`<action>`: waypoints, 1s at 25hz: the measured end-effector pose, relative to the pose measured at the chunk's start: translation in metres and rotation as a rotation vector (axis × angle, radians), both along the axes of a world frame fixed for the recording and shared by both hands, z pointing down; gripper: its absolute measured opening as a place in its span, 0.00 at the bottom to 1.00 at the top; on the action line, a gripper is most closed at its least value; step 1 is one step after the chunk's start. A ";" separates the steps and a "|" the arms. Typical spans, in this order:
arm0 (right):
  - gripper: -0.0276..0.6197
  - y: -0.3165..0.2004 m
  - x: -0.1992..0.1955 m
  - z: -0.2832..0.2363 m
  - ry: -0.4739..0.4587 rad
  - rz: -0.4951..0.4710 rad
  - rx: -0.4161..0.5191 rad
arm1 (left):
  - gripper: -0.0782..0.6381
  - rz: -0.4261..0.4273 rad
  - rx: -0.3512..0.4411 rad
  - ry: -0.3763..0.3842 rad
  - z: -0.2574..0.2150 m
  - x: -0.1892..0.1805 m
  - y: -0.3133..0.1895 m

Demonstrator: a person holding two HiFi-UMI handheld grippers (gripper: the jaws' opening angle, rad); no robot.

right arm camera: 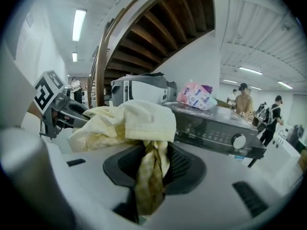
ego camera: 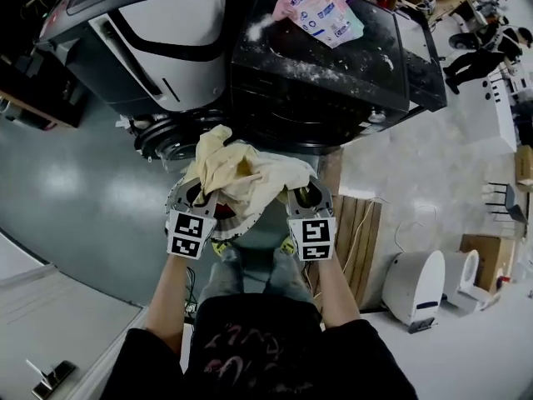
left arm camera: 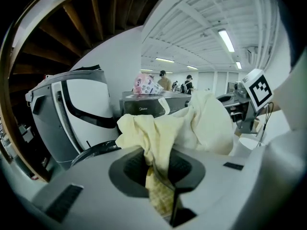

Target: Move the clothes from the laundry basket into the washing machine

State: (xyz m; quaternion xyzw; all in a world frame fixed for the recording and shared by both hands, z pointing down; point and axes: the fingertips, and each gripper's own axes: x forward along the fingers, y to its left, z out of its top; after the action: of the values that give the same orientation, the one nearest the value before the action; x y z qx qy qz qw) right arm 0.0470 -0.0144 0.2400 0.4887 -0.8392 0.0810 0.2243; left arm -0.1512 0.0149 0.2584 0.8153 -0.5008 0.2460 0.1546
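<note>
Left gripper: jaws pinched on one end of the cream cloth, and the fabric runs down through the gap. The cloth is bunched between both grippers, just in front of the washer, above the basket, not inside yet. Right gripper: jaws pinched on the other end. The two-point hold likely keeps the bundle from trailing. Forearms are parallel and reach toward the washer, grippers tipped slightly down.
</note>
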 end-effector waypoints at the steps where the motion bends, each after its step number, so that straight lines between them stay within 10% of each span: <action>1: 0.22 -0.002 0.014 -0.005 -0.011 0.017 0.005 | 0.22 0.009 0.004 0.002 -0.004 0.012 -0.003; 14: 0.22 -0.029 0.169 -0.049 -0.120 0.094 0.078 | 0.22 0.007 0.073 0.009 -0.055 0.156 -0.038; 25: 0.21 -0.042 0.210 -0.059 -0.152 0.122 0.082 | 0.22 0.008 0.085 0.023 -0.066 0.197 -0.048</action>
State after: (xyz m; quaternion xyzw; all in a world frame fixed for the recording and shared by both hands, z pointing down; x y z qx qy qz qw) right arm 0.2573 -0.0560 0.1810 0.5403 -0.8250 0.0969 0.1344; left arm 0.0459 -0.0327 0.1923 0.8258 -0.5059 0.2158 0.1246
